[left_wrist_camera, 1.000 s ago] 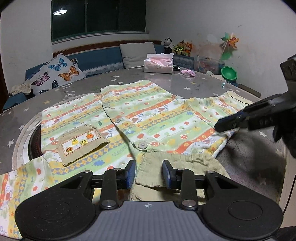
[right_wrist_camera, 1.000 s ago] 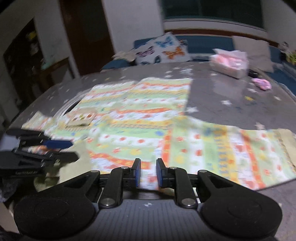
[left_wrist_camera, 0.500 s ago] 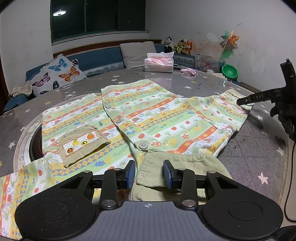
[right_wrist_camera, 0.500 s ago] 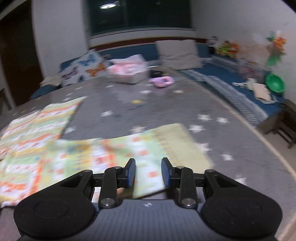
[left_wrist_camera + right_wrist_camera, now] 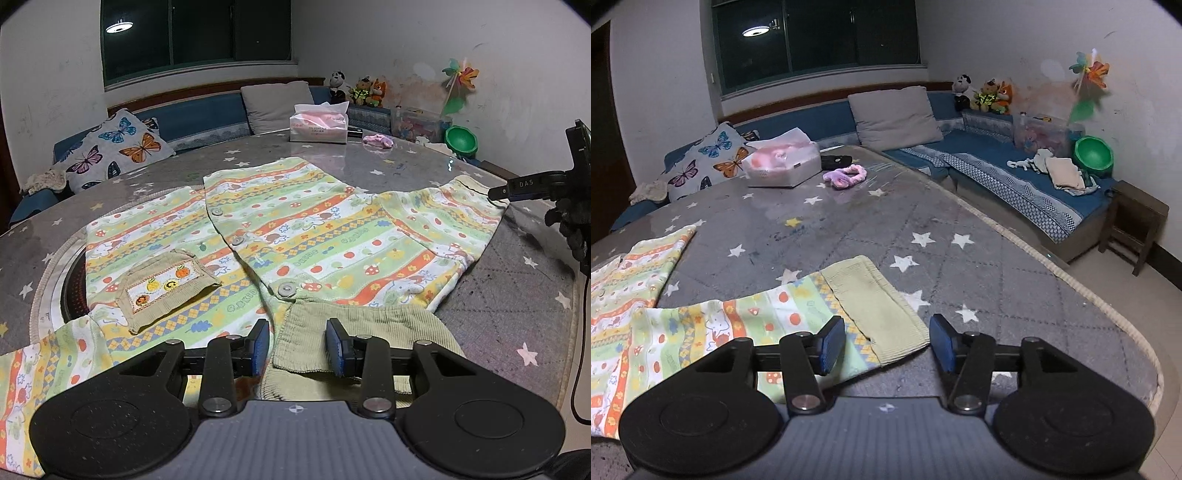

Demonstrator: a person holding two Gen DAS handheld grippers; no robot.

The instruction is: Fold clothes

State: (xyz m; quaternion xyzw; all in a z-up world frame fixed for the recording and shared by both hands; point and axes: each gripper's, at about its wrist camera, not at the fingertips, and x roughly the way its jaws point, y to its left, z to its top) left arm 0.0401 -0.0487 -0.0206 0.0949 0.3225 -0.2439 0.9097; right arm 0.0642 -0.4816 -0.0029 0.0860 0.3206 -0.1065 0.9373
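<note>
A child's striped, printed cardigan (image 5: 303, 236) lies spread flat on the round table, buttoned, with a small pocket (image 5: 166, 288). My left gripper (image 5: 297, 347) is open with its jaws either side of the green ribbed collar (image 5: 354, 325). My right gripper (image 5: 886, 343) is open over the green ribbed cuff (image 5: 875, 306) of the sleeve (image 5: 738, 332). It also shows in the left wrist view (image 5: 517, 190) at the sleeve's far end.
A tissue box (image 5: 319, 127), a black object and a purple hair band (image 5: 844, 175) sit at the far side of the table (image 5: 997, 258). The table edge (image 5: 1089, 291) curves close on the right. A sofa with cushions lies beyond.
My right gripper swung from the cardigan's body out to the sleeve cuff and opened wider. My left gripper stayed at the collar.
</note>
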